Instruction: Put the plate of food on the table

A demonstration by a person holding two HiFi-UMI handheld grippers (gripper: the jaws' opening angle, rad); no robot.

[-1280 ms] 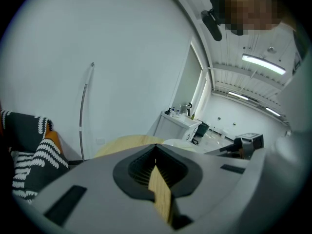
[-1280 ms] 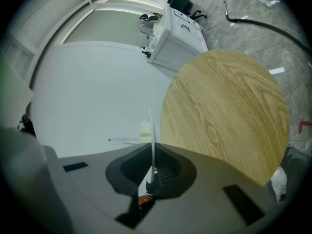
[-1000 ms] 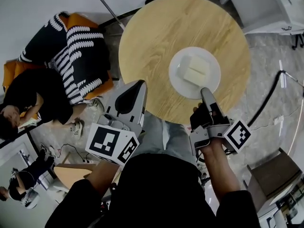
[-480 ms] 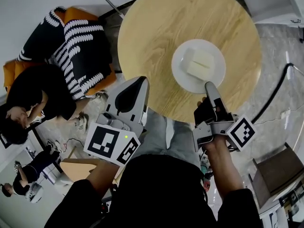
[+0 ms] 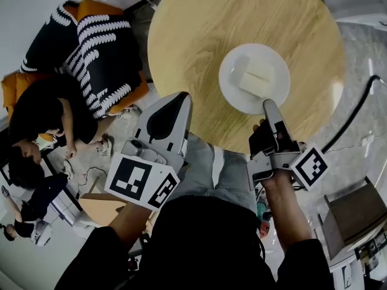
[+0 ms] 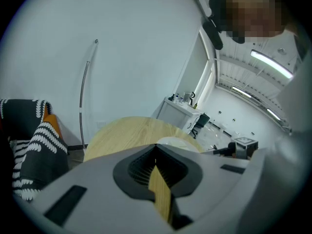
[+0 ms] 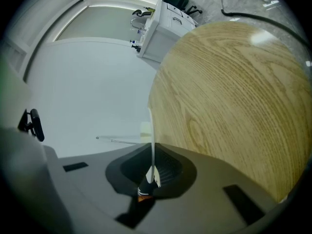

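The round light-wood table (image 5: 199, 47) has most of its top bare, with wide free surface to the left of and beyond the white round plate (image 5: 228, 86). The plate lies over the near right part of the top, close to the near edge. Whether it rests on the wood or hangs just above it I cannot tell. On it lie pale rectangular blocks of food (image 5: 259, 82).

The right gripper (image 5: 270, 106) reaches in over the table edge and is clenched on the plate's near rim. Its own view shows the rim as a thin white line (image 7: 151, 135) pinched between the dark pads.

The left gripper (image 5: 175, 98) hangs off the table's near-left edge, jaws together on nothing. Left of the table stands an orange chair with a black-and-white striped cushion (image 5: 100, 47) — close to the rim.
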